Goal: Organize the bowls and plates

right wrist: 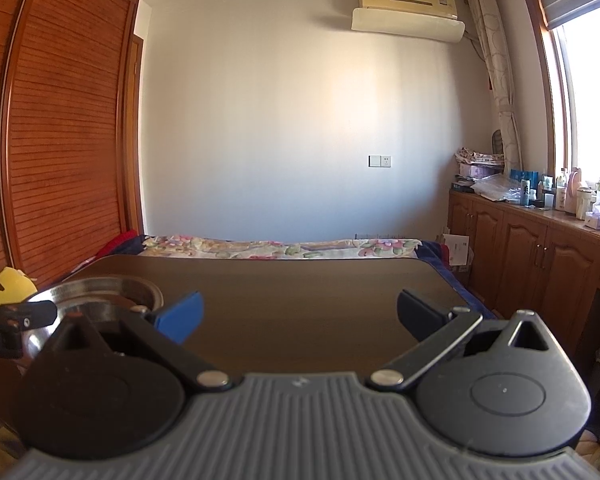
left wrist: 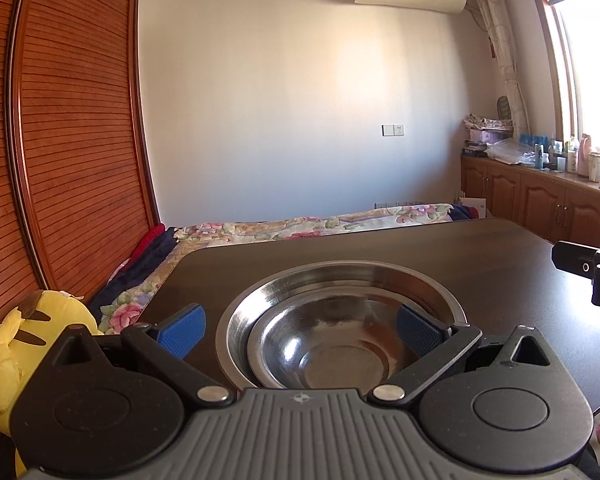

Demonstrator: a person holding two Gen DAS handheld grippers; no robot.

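Note:
A small steel bowl (left wrist: 332, 344) rests inside a wider steel plate (left wrist: 340, 280) on the dark table (left wrist: 480, 264). My left gripper (left wrist: 300, 328) stands open just in front of them, its blue pads (left wrist: 182, 330) spread to either side of the stack without touching it. In the right wrist view the same plate (right wrist: 100, 288) and bowl (right wrist: 100, 312) show at the far left, partly hidden by the left gripper's body. My right gripper (right wrist: 298, 314) is open over bare table with nothing between its fingers.
A yellow plush toy (left wrist: 28, 344) sits left of the table. Behind the table lies a bed with a floral cover (left wrist: 300, 224). A wooden wardrobe (left wrist: 60, 140) stands at left, and low cabinets (right wrist: 532, 256) with bottles at right. The right gripper (left wrist: 588, 272) shows at the right edge.

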